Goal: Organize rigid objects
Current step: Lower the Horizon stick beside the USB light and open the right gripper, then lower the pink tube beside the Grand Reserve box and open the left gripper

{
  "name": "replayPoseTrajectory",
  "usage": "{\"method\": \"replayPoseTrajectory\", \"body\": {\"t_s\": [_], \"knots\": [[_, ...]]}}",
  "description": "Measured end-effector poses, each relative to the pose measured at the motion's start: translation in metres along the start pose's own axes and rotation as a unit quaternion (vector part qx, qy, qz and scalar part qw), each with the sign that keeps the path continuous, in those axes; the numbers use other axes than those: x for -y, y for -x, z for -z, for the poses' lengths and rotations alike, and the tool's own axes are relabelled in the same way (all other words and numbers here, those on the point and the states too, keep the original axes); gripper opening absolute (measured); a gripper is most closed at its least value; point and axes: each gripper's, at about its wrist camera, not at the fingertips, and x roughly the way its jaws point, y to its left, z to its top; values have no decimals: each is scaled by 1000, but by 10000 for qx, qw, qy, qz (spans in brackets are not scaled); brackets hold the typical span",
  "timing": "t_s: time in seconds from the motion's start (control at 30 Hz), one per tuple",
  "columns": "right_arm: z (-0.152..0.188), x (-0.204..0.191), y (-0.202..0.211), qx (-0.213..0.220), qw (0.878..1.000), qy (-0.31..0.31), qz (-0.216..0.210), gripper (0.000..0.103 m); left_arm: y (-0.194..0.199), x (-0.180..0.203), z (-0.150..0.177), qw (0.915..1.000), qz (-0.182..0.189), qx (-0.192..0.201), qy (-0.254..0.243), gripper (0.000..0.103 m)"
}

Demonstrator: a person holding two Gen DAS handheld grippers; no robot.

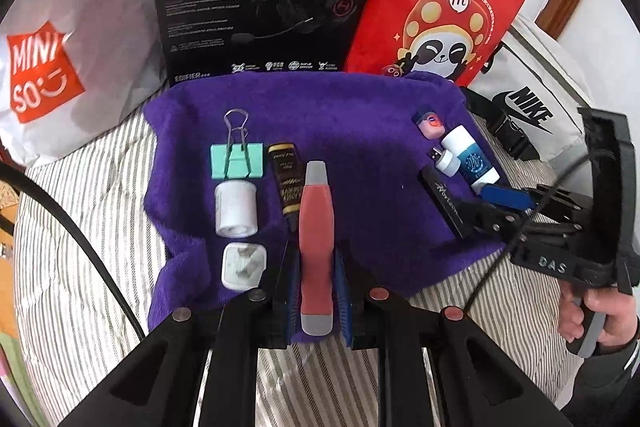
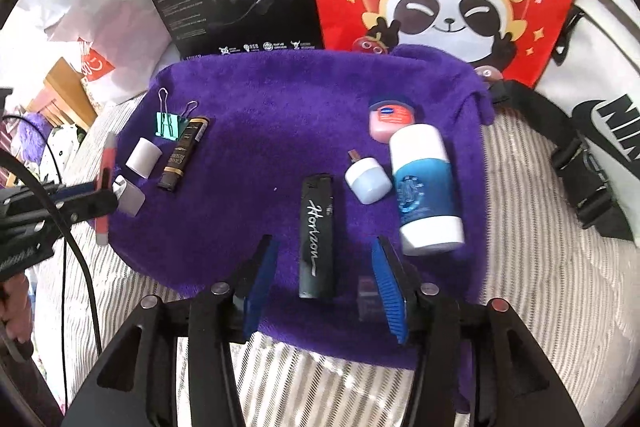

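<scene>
Gripping the red-and-grey plastic pen-shaped tool point(image 1: 317, 247), your left gripper point(image 1: 316, 291) risks nudging the brown tube point(image 1: 286, 183); your right gripper point(image 2: 326, 283), spread wide, straddles the black lighter point(image 2: 317, 235), untouched.

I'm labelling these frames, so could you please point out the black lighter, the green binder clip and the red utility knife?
black lighter point(image 2: 316, 235): right wrist view, middle of its body.
green binder clip point(image 1: 237, 161): left wrist view, its green body.
red utility knife point(image 1: 317, 223): left wrist view, red handle section.

Nike bag point(image 2: 604, 131) cut off rightward
</scene>
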Motion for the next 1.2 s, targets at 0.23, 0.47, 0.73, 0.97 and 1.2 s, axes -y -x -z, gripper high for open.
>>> {"method": "replayPoseTrajectory", "body": {"t_s": [0.23,0.47,0.73,0.97,1.2], "knots": [[8,9,8,103,9998,-167,-24,50,-16,7,-14,9998,-46,-146,-150,16],[16,19,12,121,9993,-349,-67,50,-40,17,-18,9989,-23,-380,-285,16],[18,19,10,108,9993,-335,-119,50,-60,28,-20,9975,-69,-574,-398,16],[19,22,9,80,9992,-371,-152,50,-70,32,-24,9966,-170,-621,-508,16],[20,21,7,54,9992,-372,-157,50,-69,34,-23,9963,-258,-562,-591,16]]}}
